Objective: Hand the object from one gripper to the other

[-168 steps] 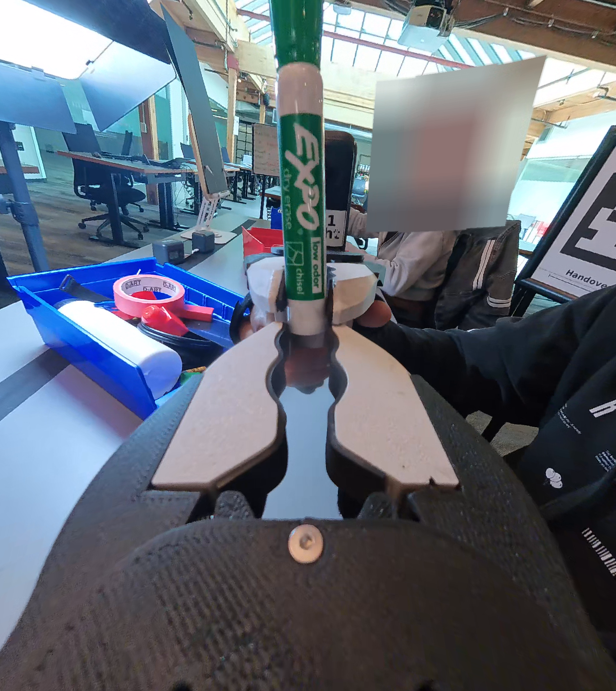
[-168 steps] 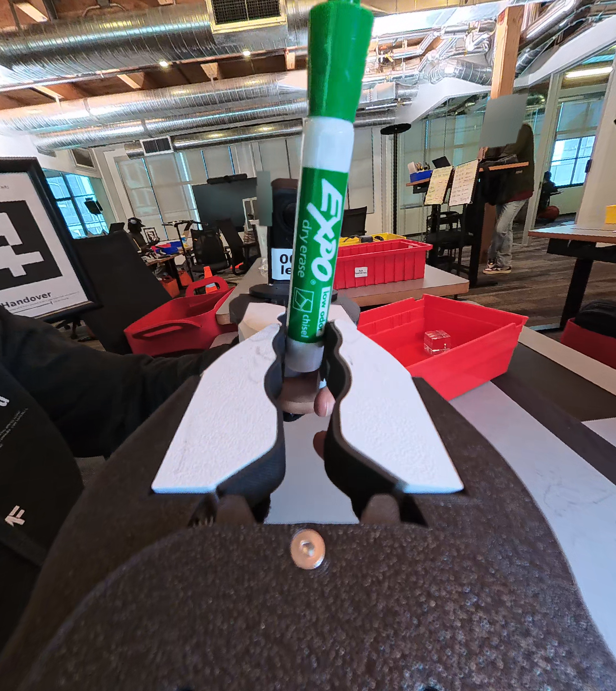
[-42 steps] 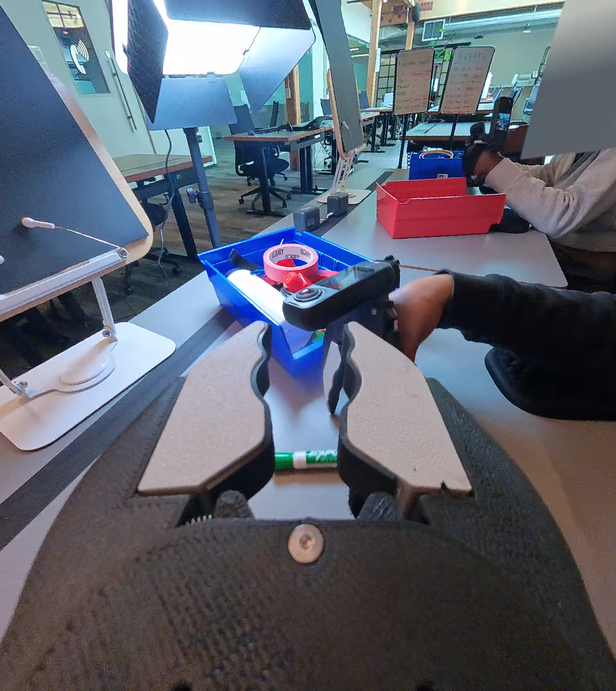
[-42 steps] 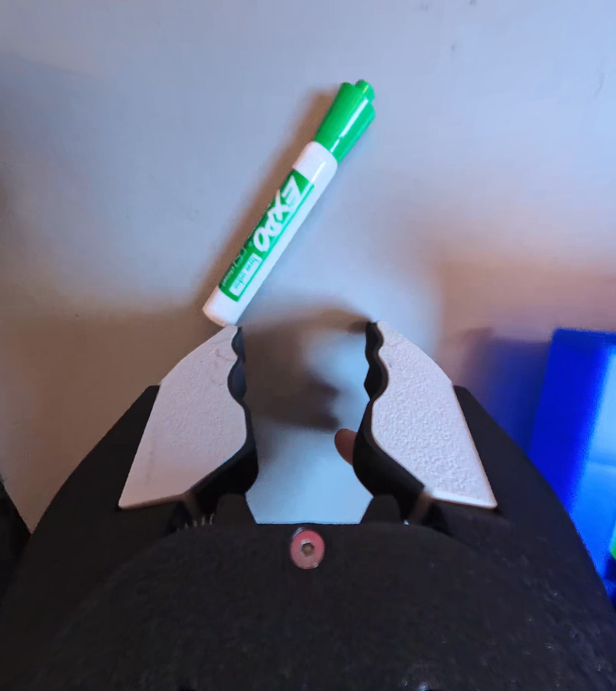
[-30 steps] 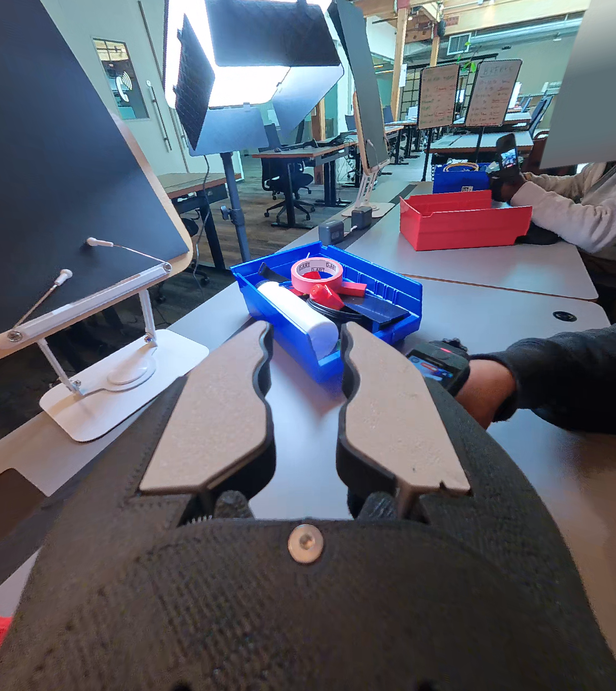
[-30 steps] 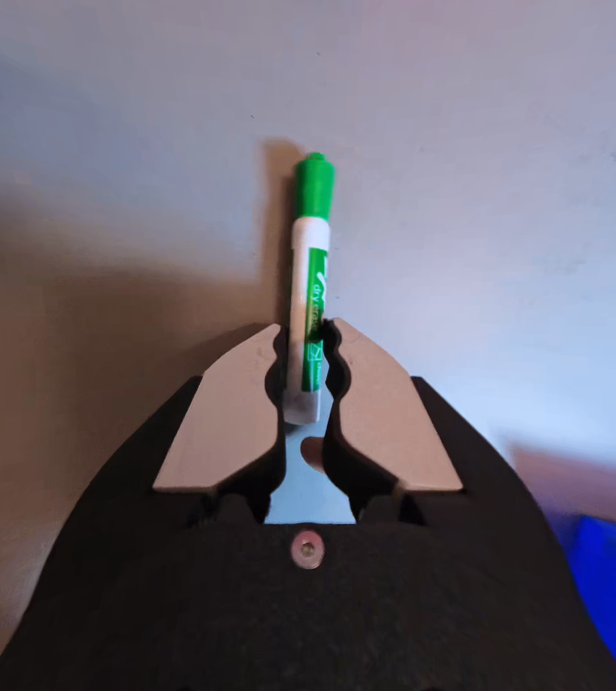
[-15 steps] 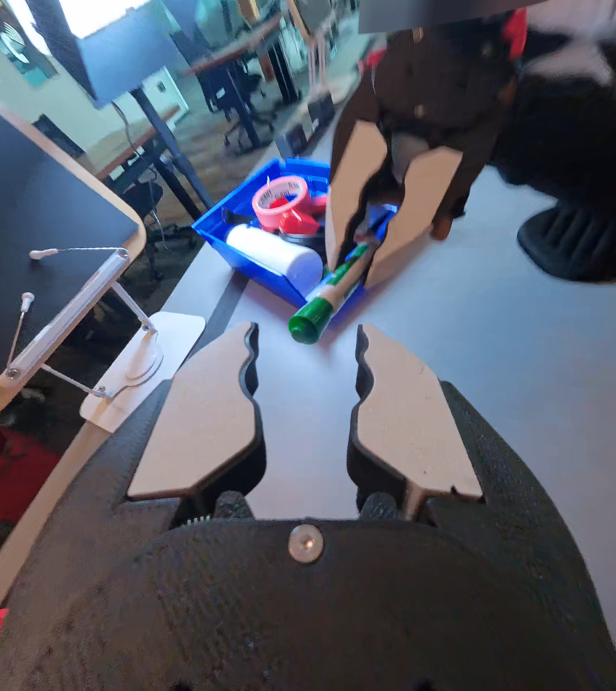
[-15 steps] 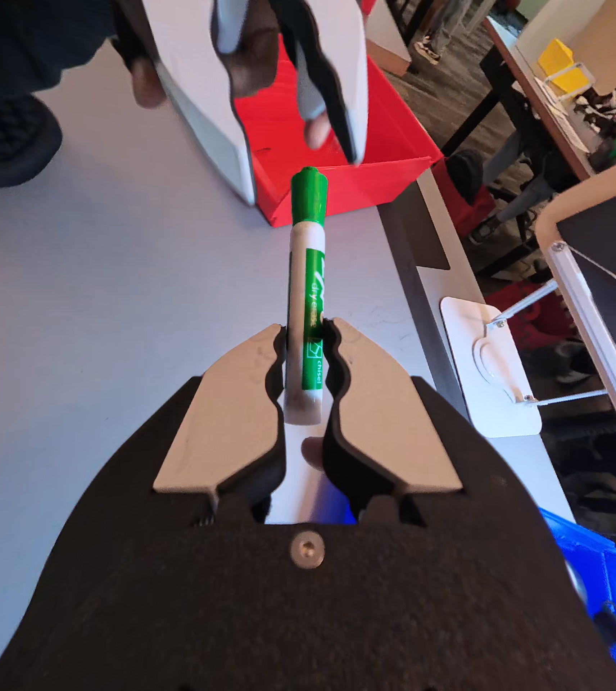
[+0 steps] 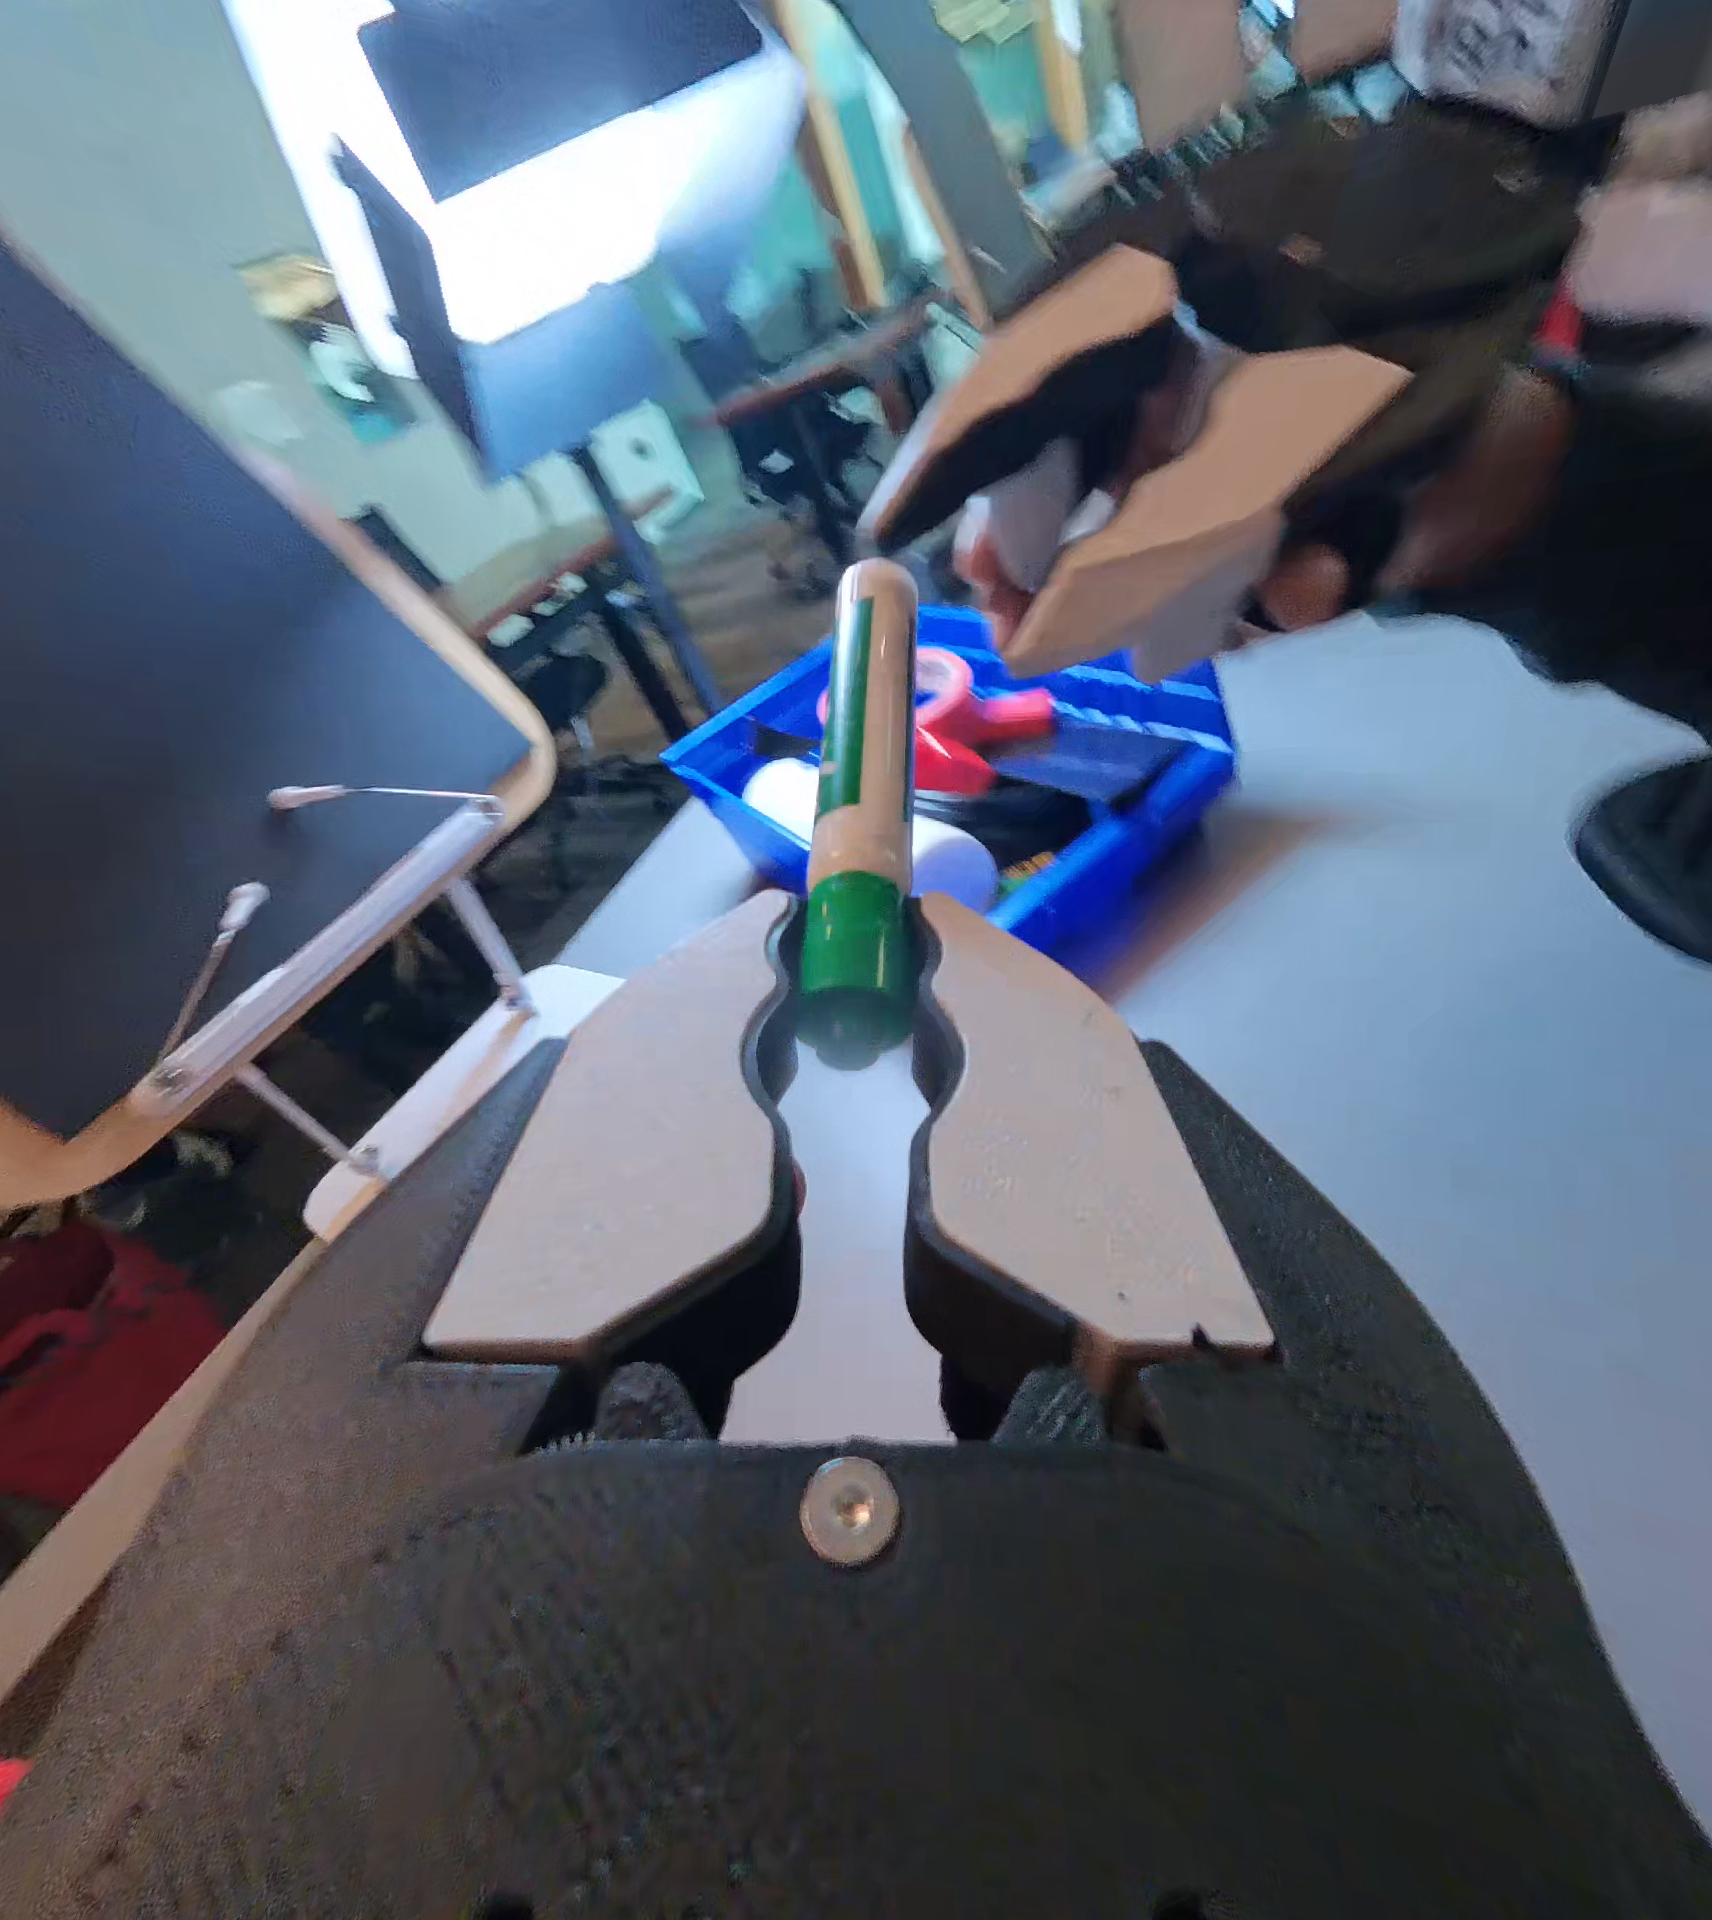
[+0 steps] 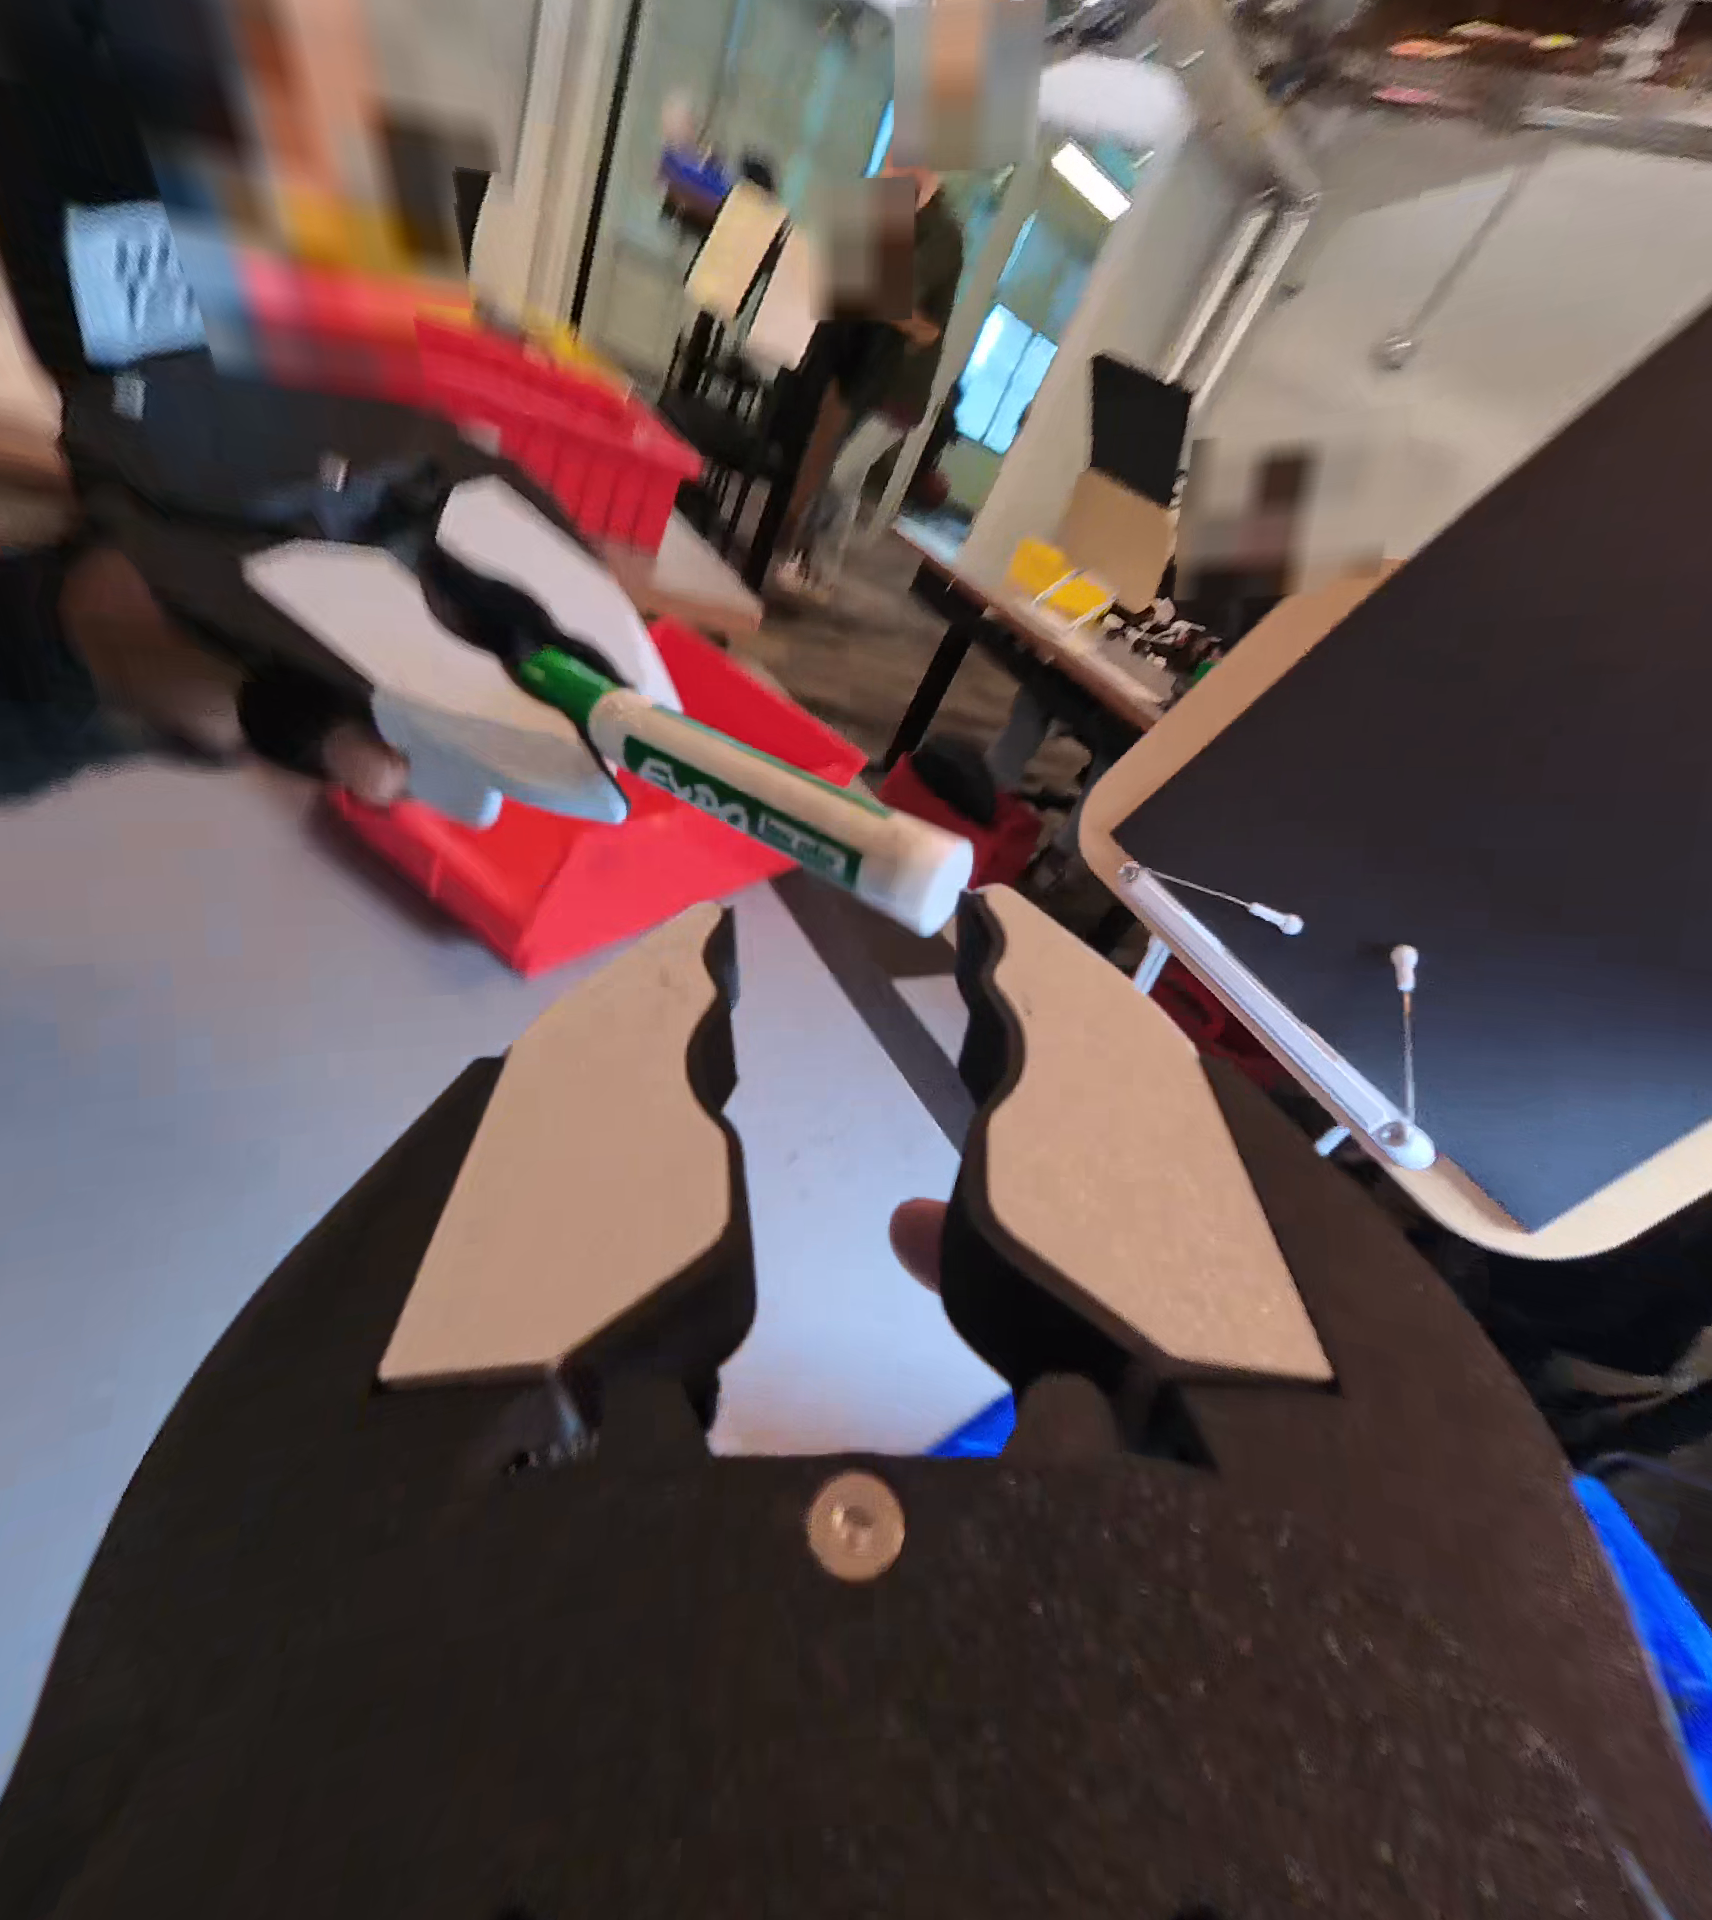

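A green and white marker (image 9: 857, 769) is held up above the grey table. My left gripper (image 9: 854, 925) is shut on its green cap, and the white barrel points forward and up. My right gripper (image 9: 956, 592) shows at the upper right of the left wrist view, open, just past the marker's white end. In the right wrist view my right gripper (image 10: 841, 925) is open and empty. The marker (image 10: 769, 810) slants in from the left, and its white end is close to the right fingertip. The left gripper (image 10: 623, 743) grips the cap there.
A blue bin (image 9: 1122, 862) with pink tape (image 9: 935, 686) and a white roll stands behind the marker. A red bin (image 10: 623, 883) sits on the grey table (image 10: 104, 1039). A black board on a white stand (image 9: 104, 623) stands at the table's side. A person stands far off. There is about 8 cm between the tips of the two grippers.
The marker has passed from the right gripper to the left. The left gripper has shut on the green cap. The right gripper has opened and drawn back off the white end.
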The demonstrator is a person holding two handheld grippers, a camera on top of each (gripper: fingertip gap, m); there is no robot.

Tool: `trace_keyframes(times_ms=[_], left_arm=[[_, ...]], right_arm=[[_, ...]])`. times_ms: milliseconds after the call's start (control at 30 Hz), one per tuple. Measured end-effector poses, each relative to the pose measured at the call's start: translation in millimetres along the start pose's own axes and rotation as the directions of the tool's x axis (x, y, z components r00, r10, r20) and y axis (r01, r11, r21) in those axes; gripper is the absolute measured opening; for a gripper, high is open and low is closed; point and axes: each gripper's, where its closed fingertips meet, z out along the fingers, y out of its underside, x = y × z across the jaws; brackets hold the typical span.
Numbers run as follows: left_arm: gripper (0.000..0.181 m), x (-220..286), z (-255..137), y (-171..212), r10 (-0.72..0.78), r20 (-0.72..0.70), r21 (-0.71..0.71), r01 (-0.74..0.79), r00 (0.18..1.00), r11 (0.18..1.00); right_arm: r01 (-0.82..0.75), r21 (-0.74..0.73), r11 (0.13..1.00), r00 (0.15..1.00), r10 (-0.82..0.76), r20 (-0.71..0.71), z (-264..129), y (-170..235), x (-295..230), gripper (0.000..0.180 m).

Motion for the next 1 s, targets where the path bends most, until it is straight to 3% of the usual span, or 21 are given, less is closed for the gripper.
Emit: trace_keyframes(times_ms=[67, 133, 233, 333, 533, 700, 933, 1000], left_arm=[[0.018, -15, -1, -6, -0.054, 0.108, 0.073, 0.046, 0.993, 0.996], [0.018, -18, 1, -6, 0.001, 0.200, 0.068, -0.015, 0.980, 0.998], [0.018, -12, 8, -3, 0.177, 0.283, -0.020, -0.179, 0.943, 0.984], [0.018, -5, 13, -1, 0.342, 0.332, -0.109, -0.324, 0.879, 0.940], [0.017, 3, 25, 13, 0.631, 0.376, -0.312, -0.549, 0.678, 0.776], [0.017, 9, 29, 16, 0.747, 0.361, -0.400, -0.631, 0.558, 0.664], [0.017, 19, 31, 15, 0.788, 0.320, -0.370, -0.697, 0.525, 0.615], [0.017, 23, 31, 13, 0.771, 0.319, -0.331, -0.697, 0.552, 0.636]], right_arm=[[-0.189, 0.095, 0.977, 0.981, 0.193, -0.033, 2, -9, 9, 0.059], [-0.306, 0.092, 0.947, 0.950, 0.310, -0.032, 13, -4, 5, 0.082], [-0.327, 0.047, 0.944, 0.941, 0.330, -0.071, 27, 2, -5, 0.113], [-0.318, -0.020, 0.948, 0.940, 0.312, -0.135, 31, 9, -7, 0.127], [-0.335, -0.144, 0.931, 0.938, 0.315, -0.143, 42, 34, -18, 0.131], [-0.333, -0.195, 0.923, 0.940, 0.309, -0.145, 46, 48, -20, 0.136], [-0.337, -0.196, 0.921, 0.940, 0.342, -0.011, 46, 51, -28, 0.137], [-0.345, -0.185, 0.920, 0.934, 0.357, 0.031, 46, 49, -30, 0.137]])
